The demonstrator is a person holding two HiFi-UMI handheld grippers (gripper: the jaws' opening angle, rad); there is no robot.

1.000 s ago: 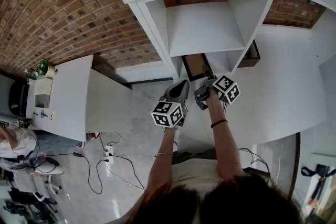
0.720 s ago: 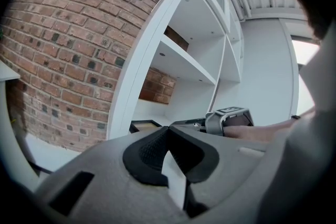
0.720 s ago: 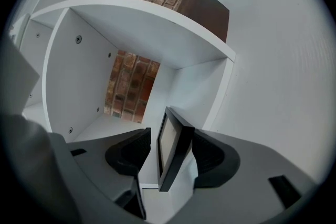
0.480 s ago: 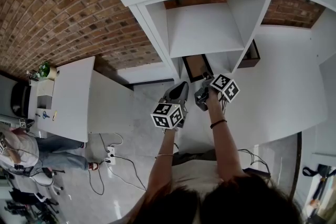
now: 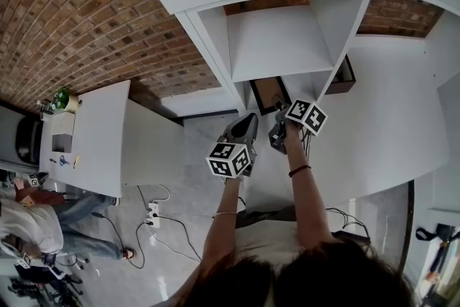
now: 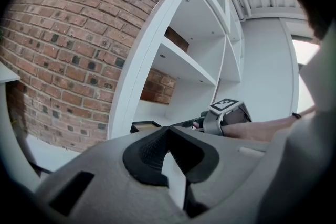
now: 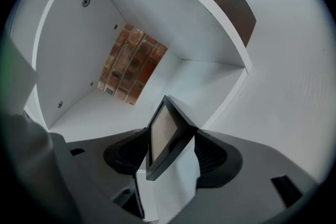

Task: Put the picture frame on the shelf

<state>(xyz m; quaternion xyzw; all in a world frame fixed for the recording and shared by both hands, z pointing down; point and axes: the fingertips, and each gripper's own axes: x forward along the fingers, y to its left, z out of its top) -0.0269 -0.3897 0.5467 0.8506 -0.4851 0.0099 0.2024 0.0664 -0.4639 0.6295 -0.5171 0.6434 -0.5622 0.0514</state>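
The picture frame (image 7: pixel 165 136), black-edged with a pale tan face, stands tilted on the floor of the white shelf's (image 5: pixel 280 39) lower compartment. The head view shows the picture frame (image 5: pixel 267 91) at that compartment's mouth. My right gripper (image 7: pixel 171 134) is around it and its jaws are opening; white shows between the frame and the right pad. From above, the right gripper (image 5: pixel 279 111) reaches into the compartment. My left gripper (image 6: pixel 168 131) hangs back with its tips together and nothing in them; the left gripper (image 5: pixel 251 116) sits left of the right one.
A brick wall (image 5: pixel 72 11) runs left of the shelf. A white desk (image 5: pixel 93 133) with a small plant (image 5: pixel 63 97) stands at the left. Cables and a power strip (image 5: pixel 149 211) lie on the floor. A person (image 5: pixel 29 219) is at the lower left. A dark brown panel (image 5: pixel 343 75) sits right of the shelf.
My right gripper has edged slightly toward the shelf. The person at the lower left has moved. The left gripper has stayed where it was.
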